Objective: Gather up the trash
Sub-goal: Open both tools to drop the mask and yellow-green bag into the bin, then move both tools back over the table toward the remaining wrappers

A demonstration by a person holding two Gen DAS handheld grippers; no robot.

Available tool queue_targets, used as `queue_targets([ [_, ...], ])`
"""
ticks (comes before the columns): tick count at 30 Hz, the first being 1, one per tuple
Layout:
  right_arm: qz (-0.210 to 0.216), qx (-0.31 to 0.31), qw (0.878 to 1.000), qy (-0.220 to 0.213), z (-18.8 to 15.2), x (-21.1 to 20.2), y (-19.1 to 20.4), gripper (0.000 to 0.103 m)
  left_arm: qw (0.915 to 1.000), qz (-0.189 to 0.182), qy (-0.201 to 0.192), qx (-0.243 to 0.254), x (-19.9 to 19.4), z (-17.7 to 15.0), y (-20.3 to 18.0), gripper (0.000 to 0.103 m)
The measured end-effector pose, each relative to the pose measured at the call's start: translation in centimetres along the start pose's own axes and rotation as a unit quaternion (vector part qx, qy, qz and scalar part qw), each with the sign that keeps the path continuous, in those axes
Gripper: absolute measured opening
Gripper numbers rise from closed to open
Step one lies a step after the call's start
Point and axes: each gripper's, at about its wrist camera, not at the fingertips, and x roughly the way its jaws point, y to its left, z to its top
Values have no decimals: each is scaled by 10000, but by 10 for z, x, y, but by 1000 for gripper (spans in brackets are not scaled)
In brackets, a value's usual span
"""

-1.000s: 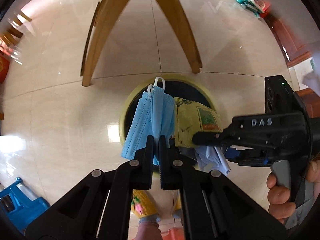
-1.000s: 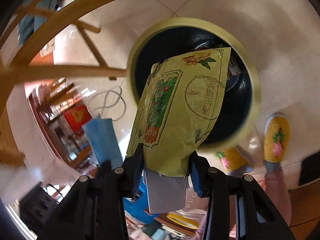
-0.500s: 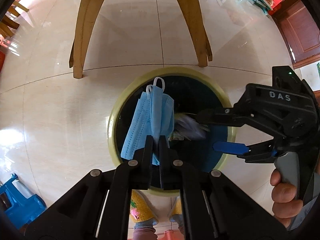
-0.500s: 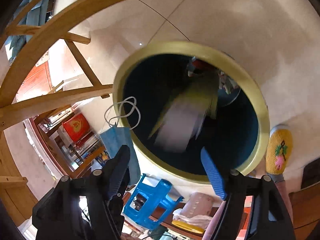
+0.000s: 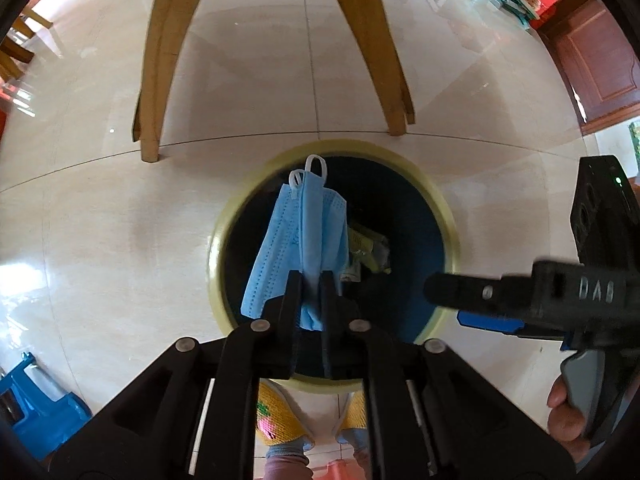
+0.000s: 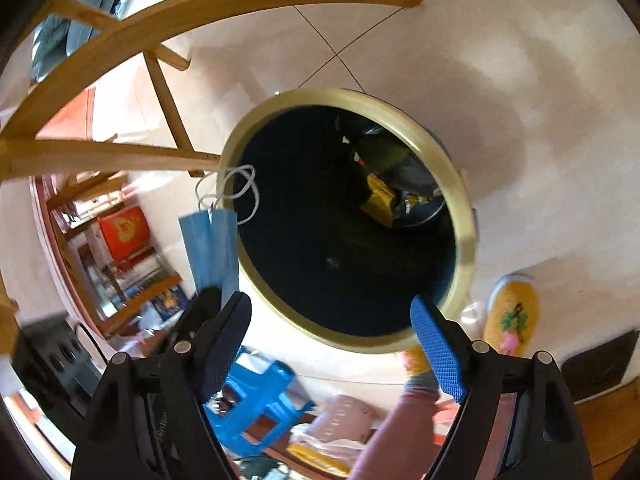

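Blue face mask [image 5: 298, 240] dangled over the bin [image 5: 444, 216], pinched tight by the left gripper [image 5: 311, 280] so it'd fall straight in, while the right gripper [image 6: 332, 320] hung wide open and empty over the opening.

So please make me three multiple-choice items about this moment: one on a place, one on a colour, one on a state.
1. Where does the face mask hang?
A. over the open trash bin
B. on the chair
C. on the floor

2. What colour is the bin's rim?
A. red
B. yellow
C. white

3. How is the right tool?
A. shut on a packet
B. shut on the mask
C. open, empty

Key: 1 A, the left tool pinches it above the bin's mouth; 2 B, both views show it; 3 C, its blue pads stand wide apart.
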Motion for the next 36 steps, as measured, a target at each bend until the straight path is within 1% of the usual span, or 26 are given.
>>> queue_targets([
  [1, -54, -41, 10000, -19, -3, -2, 0, 83, 10000, -9, 2, 24, -2, -1, -2, 16],
  [2, -104, -77, 9999, -42, -5, -5, 1, 83, 10000, 0, -7, 62, -4, -1, -5, 23],
  [3, -137, -107, 9998, -67, -9, -8, 1, 83, 10000, 18, -30, 88, -5, -2, -7, 35],
  [4, -155, -128, 9998, -85, -13, -10, 1, 83, 9999, 31, -81, 111, -9, -3, -9, 40],
  [5, -182, -161, 9996, -111, -16, -12, 1, 83, 9998, 45, -153, 133, -13, -4, -11, 49],
  [8, -222, -270, 9991, -237, -27, -20, 5, 83, 9992, 181, -249, 237, -22, -9, -12, 54],
  [9, -297, -362, 9985, -297, -32, -25, 8, 83, 9991, 211, -244, 258, -26, -11, -12, 55],
  [11, -426, -509, 9971, -369, -41, -30, 12, 82, 9990, 244, -254, 284, -36, -16, -11, 56],
  [16, -718, -982, 9909, -567, -78, -58, 32, 71, 9986, 291, -357, 274, -78, -31, -2, 56],
  [18, -816, -1142, 9884, -578, -97, -72, 41, 69, 9986, 277, -377, 244, -103, -38, 2, 56],
  [20, -855, -1222, 9871, -584, -114, -85, 50, 64, 9986, 279, -395, 230, -122, -42, 5, 56],
  [22, -905, -1349, 9848, -609, -136, -107, 61, 58, 9985, 253, -447, 212, -151, -47, 7, 56],
  [26, -993, -1542, 9802, -749, -173, -144, 79, 54, 9981, 163, -544, 217, -201, -53, 8, 56],
  [28, -1022, -1633, 9776, -847, -196, -171, 98, 54, 9977, 93, -635, 235, -231, -54, 7, 56],
  [31, -1045, -1793, 9733, -983, -220, -206, 127, 54, 9964, -63, -799, 284, -284, -53, 2, 56],
  [32, -1044, -1887, 9708, -1053, -230, -220, 138, 54, 9959, -103, -846, 295, -296, -53, 1, 56],
  [33, -1059, -2001, 9672, -1153, -242, -236, 152, 54, 9948, -166, -948, 331, -319, -52, -1, 56],
  [34, -1073, -2083, 9643, -1237, -253, -250, 164, 54, 9942, -194, -1000, 352, -330, -52, -3, 56],
  [35, -1081, -2197, 9599, -1366, -266, -268, 180, 54, 9929, -246, -1099, 393, -352, -50, -4, 56],
  [36, -1076, -2255, 9575, -1444, -273, -279, 190, 54, 9919, -279, -1162, 423, -366, -50, -5, 56],
])
